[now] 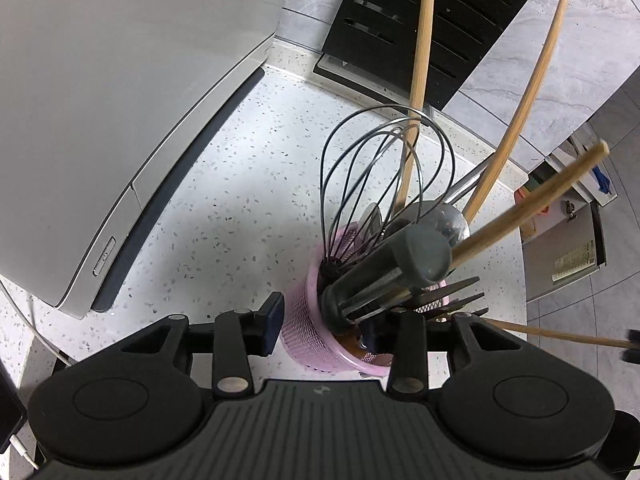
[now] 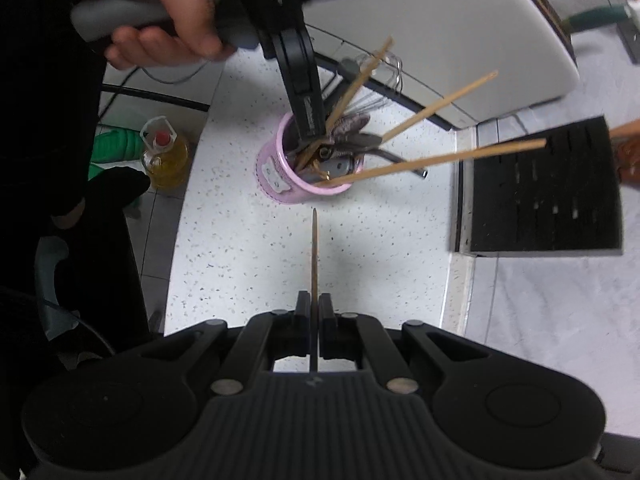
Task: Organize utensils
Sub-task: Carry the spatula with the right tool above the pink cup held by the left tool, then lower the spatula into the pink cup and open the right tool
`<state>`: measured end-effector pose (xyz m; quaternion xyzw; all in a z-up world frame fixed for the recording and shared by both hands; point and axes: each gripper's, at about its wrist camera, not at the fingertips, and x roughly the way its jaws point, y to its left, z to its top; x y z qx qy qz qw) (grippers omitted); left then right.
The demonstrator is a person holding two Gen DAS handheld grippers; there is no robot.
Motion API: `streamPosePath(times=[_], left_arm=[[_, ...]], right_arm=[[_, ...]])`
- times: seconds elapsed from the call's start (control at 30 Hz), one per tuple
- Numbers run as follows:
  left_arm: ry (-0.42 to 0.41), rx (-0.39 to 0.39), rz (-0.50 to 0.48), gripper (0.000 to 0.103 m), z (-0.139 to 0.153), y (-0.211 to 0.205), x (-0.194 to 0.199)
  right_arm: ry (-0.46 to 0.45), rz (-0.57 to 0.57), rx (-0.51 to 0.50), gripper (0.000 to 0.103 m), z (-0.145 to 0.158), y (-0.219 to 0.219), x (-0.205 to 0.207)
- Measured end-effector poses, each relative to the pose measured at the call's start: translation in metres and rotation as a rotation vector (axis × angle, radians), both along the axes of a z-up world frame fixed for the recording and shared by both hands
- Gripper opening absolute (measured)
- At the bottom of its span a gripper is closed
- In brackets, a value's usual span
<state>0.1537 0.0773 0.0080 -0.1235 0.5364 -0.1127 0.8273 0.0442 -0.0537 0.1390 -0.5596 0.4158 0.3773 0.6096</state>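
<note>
Here, chopstick clamped in right hand-held gripper, apparently short of pink holder

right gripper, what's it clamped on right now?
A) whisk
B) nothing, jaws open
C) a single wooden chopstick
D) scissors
C. In the right wrist view the right gripper is shut on one wooden chopstick that points toward the pink utensil holder; the whisk and scissors sit in that holder.
</note>
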Motion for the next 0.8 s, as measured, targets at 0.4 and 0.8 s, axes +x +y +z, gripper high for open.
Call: streamPosePath(times=[0.4,0.8], left_arm=[[0.014,-0.011,0.003,0.046,0.000,0.000,0.000],[0.031,-0.029,0.002,0.046,-0.004,0.003,0.003]], right_arm=[[-0.024,0.132,-0.043,0.000,0.011,0.035,-0.017],[0.041,0.210,-0.075,0.000,-0.017,0.073,0.013]])
